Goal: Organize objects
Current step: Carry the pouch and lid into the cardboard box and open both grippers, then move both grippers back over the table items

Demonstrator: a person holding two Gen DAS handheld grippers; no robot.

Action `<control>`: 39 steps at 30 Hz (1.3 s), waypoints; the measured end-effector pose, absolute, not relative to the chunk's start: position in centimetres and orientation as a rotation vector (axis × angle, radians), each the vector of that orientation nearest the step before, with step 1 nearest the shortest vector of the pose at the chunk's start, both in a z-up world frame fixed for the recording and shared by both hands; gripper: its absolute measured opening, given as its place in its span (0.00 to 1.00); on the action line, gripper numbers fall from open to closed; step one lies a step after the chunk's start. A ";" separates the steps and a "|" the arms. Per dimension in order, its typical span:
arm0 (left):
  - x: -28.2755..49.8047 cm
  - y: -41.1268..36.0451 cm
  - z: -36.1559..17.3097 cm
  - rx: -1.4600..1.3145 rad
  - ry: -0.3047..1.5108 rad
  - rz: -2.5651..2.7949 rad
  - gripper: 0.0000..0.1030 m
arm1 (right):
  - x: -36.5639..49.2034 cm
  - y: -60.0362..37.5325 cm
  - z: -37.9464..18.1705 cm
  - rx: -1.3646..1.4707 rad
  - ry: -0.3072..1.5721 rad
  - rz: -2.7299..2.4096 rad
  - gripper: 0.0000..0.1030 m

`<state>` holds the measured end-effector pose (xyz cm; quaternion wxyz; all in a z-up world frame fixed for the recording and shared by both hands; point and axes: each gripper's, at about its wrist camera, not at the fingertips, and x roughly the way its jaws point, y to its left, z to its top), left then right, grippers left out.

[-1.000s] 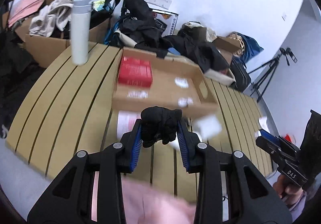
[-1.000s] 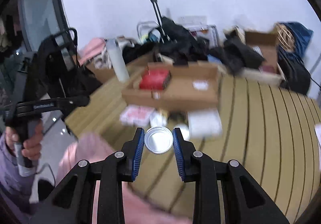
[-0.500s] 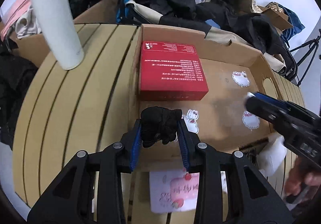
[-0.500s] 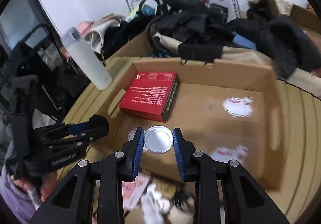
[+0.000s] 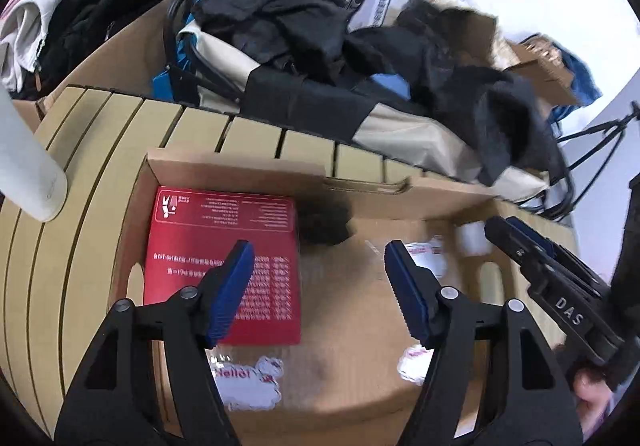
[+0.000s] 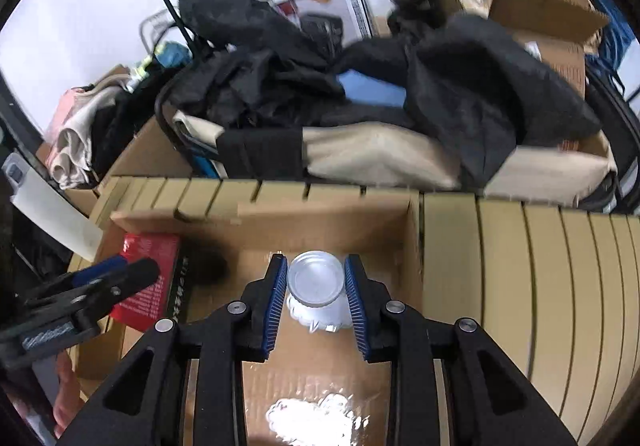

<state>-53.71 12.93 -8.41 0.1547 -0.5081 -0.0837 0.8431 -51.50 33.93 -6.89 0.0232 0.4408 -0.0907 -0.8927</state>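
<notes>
My left gripper [image 5: 318, 266] is open and empty above the cardboard box [image 5: 372, 186]. A black glove [image 5: 324, 222], blurred, lies in the box beside the red box [image 5: 224, 258], ahead of the fingers. It also shows in the right wrist view [image 6: 208, 262]. My right gripper [image 6: 316, 286] is shut on a small white jar with a silver lid [image 6: 316, 282], low inside the right end of the cardboard box [image 6: 412, 230]. The right gripper appears in the left wrist view [image 5: 520, 246] at the right.
A white bottle [image 5: 28, 166] stands on the slatted table [image 5: 80, 166] left of the box. Stickers [image 5: 248, 382] lie on the box floor. Black clothes and bags [image 5: 320, 30] pile up behind the table. The left gripper shows at the left [image 6: 80, 294].
My left gripper has opened and let go of the black glove, which now lies in the box by the red box. My right gripper has moved the jar down to the box's right end.
</notes>
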 end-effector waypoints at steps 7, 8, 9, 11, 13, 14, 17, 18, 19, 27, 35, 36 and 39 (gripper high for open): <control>-49.5 10.8 -3.6 -1.377 0.033 2.512 0.87 | -49.1 34.6 -3.5 1.277 -0.351 -2.762 0.81; -49.0 10.3 -2.9 -1.378 0.057 2.511 0.90 | -48.6 34.5 -2.7 1.275 -0.336 -2.752 0.81; -48.0 9.7 -2.0 -1.372 0.078 2.512 0.92 | -48.0 34.4 -1.8 1.279 -0.303 -2.749 0.81; -46.3 8.4 -0.8 -1.345 0.093 2.521 0.99 | -46.4 34.4 0.2 1.274 -0.215 -2.755 0.81; -44.3 7.0 0.4 -1.335 0.129 2.543 1.00 | -44.3 34.7 2.2 1.278 -0.139 -2.764 0.81; -43.7 6.6 0.8 -1.336 0.134 2.558 1.00 | -43.5 35.0 2.9 1.278 -0.121 -2.767 0.81; -40.8 4.7 2.5 -1.332 0.110 2.603 1.00 | -40.3 35.7 4.9 1.298 -0.080 -2.789 0.81; -39.4 4.0 3.0 -1.329 0.100 2.623 1.00 | -38.5 35.8 5.5 1.297 -0.072 -2.795 0.81; -37.4 3.2 3.3 -1.319 0.087 2.655 1.00 | -37.2 35.8 5.8 1.286 -0.071 -2.795 0.81; -19.0 -0.5 -1.5 -1.240 -0.075 2.708 1.00 | -19.2 30.7 1.2 1.202 -0.073 -2.684 0.81; -14.9 -0.9 -5.5 -1.401 -0.111 2.610 1.00 | -10.1 26.0 -6.4 1.285 -0.043 -2.568 0.81; -15.0 -1.1 -5.4 -1.390 -0.132 2.613 1.00 | -10.1 26.1 -6.6 1.299 -0.032 -2.579 0.81; -15.5 -1.2 -5.4 -1.380 -0.192 2.594 1.00 | -10.6 27.1 -6.3 1.286 -0.117 -2.584 0.81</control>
